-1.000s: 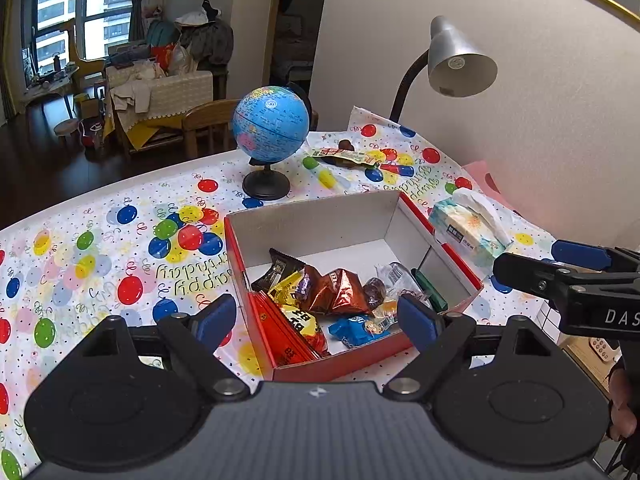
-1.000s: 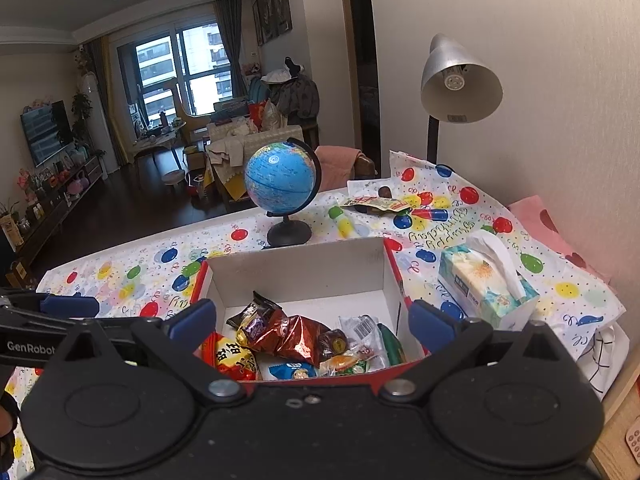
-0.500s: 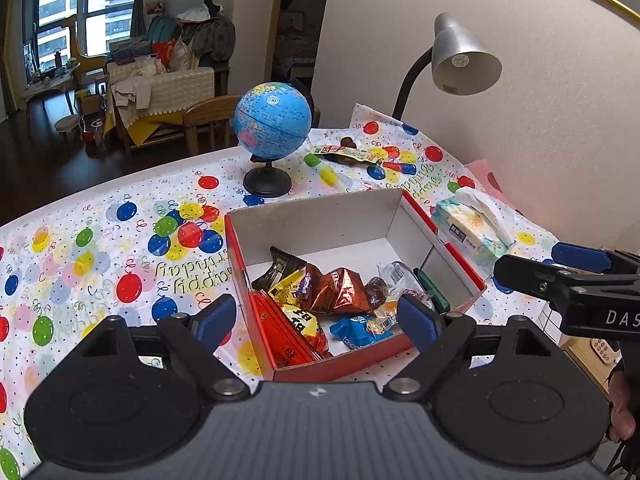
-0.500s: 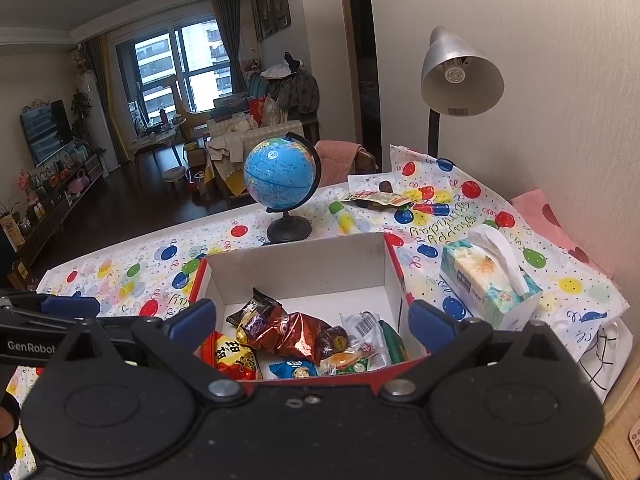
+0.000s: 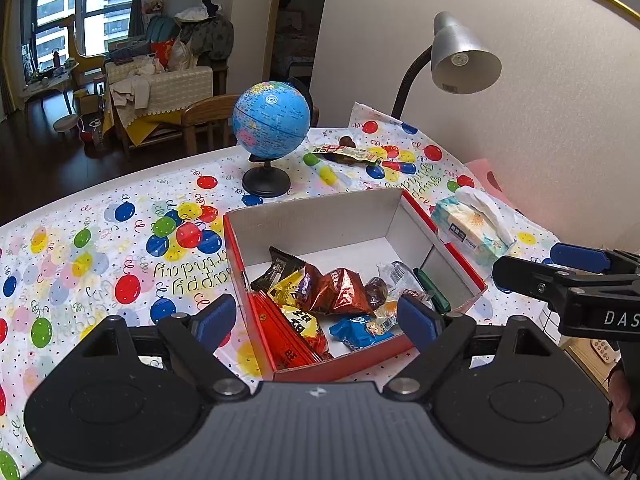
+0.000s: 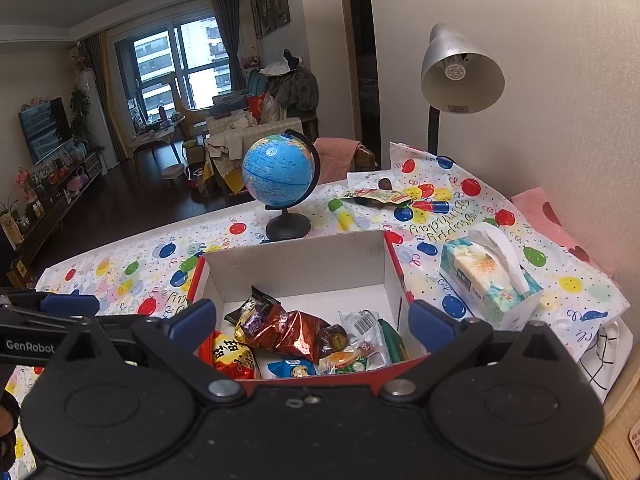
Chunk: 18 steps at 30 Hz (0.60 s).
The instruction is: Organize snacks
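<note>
- Both wrist views had drifted only slightly over the last second: globe (image 5: 271, 119) and lamp (image 5: 464, 60) sat a little higher in frame than before, and the contents of the box (image 5: 316, 216) had not shifted.
- Left gripper (image 5: 316, 322): fingers spread wide, blue pads on either side of the box's near left corner, nothing held, hovering above the table.
- Right gripper (image 6: 312, 326): likewise wide open and empty, pads bracketing the near end of the box in its own view; its fingers also appeared at the right edge of the left wrist view.
- Box: red outside, white inside, open-topped, resting on the balloon-print tablecloth (image 5: 100, 248).
- Snacks (image 5: 340, 296) were piled at the near end of the box: a black packet, a copper-foil bag, a yellow-and-red pack, a blue wrapper, clear wrapped sweets and a green bar against the right wall. Far end of the box floor bare.
- One more snack packet (image 5: 352, 153) lay on the cloth beyond the box, near the lamp's base.
- Tissue pack (image 5: 472, 228) stood just right of the box, apart from it.
</note>
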Motion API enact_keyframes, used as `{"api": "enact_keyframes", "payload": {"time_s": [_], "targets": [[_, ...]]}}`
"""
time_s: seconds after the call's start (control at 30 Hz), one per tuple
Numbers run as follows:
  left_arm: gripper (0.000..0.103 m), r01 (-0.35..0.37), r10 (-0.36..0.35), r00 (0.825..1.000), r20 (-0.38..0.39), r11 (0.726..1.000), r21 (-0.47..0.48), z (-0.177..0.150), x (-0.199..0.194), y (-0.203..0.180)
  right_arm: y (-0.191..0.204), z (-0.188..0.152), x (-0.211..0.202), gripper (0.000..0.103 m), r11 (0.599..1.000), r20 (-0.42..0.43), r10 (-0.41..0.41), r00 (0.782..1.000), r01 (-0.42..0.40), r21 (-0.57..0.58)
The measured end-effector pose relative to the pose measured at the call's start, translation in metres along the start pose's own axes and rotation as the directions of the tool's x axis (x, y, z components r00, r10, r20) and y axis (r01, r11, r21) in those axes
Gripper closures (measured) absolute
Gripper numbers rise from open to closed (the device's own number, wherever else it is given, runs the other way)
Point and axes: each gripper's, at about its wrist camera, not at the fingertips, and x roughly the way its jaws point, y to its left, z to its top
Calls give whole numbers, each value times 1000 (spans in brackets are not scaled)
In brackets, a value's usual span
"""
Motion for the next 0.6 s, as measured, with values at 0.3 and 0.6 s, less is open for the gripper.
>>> {"api": "enact_keyframes", "payload": {"time_s": [0.3,0.6], "targets": [[15,-5,5,1000,5,1000,7,3,2,-1,0,0,0,0,1000,-1,-1,1000,1,-2],[15,-5,5,1000,7,1000,4,4,4,0,-1,2,1,0,1000,-2,-3,1000,3,1]]}}
